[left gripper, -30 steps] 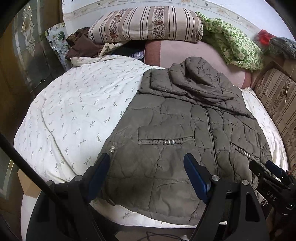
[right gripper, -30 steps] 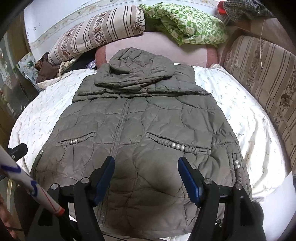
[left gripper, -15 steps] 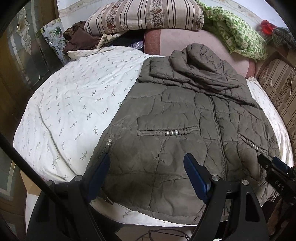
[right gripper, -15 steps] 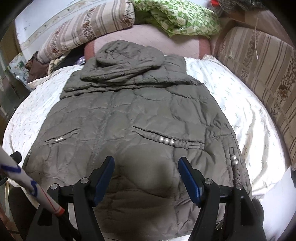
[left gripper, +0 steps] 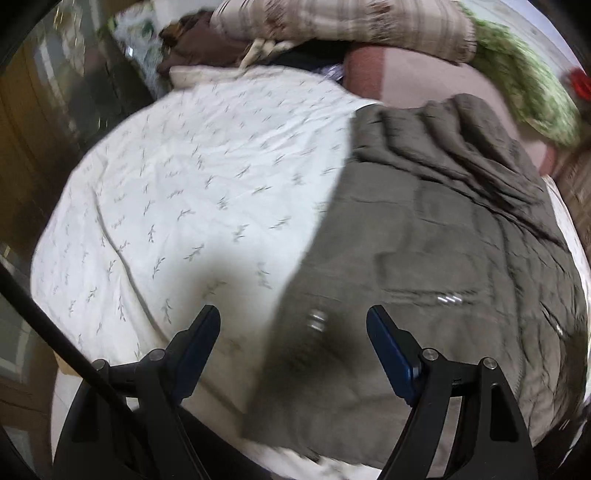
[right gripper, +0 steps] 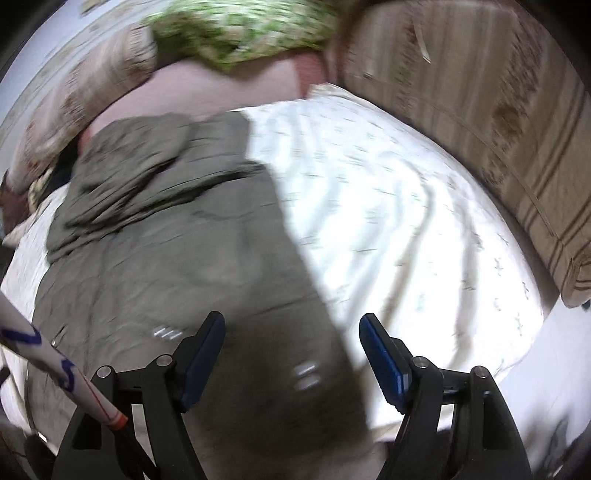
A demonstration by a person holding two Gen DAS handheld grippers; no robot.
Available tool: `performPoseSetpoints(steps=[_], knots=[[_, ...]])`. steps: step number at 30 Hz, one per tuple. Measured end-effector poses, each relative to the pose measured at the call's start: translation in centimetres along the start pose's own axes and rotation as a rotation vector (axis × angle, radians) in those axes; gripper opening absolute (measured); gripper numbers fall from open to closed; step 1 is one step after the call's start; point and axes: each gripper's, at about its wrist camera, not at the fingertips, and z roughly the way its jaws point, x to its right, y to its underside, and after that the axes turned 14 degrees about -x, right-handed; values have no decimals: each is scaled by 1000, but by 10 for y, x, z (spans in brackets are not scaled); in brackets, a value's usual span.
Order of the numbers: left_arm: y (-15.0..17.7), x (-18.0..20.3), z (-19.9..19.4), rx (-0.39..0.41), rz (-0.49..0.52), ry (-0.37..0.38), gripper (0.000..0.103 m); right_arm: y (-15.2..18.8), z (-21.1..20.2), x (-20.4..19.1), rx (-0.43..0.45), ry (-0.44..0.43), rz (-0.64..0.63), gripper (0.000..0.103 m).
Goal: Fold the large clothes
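Left wrist view: olive puffer jacket (left gripper: 443, 266) flat on white leaf-print bedsheet (left gripper: 192, 206), filling right half of frame, hood toward upper right. Left gripper (left gripper: 293, 325) tongs spread apart above jacket's left edge, nothing pinched. Striped pillow (left gripper: 343, 22) along top. Right wrist view, pretty blurry: right gripper (right gripper: 291, 325) tongs opening, over jacket's right edge, not clamping anything. Green cloth (right gripper: 240, 33) up top.

Jacket (left gripper: 443, 258) lies flat on bed sheet (left gripper: 184, 192), hood twd pillows (left gripper: 343, 26) behind; cushion (right gripper: 498, 122) along sheet's right side.
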Motion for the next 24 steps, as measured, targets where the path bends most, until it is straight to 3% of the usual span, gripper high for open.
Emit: performPoseSetpoints(steps=[5,10,14,17,19,24], knots=[[-33,-30,40,-109,-13,174,81,-28,25,40,-42,-68,61,80],[-55,-30,85,-236,-18,430,81,-44,59,57,-114,-308,149,81],[-60,-15,90,-240,26,462,81,-50,71,55,-139,-385,157,90],[-54,-7,90,-270,51,570,81,-55,70,58,-162,-429,147,90],[-46,-5,89,-265,60,575,80,-54,71,63,-181,-486,152,89],[-25,-17,80,-272,24,698,80,-35,67,69,-220,-621,166,80]])
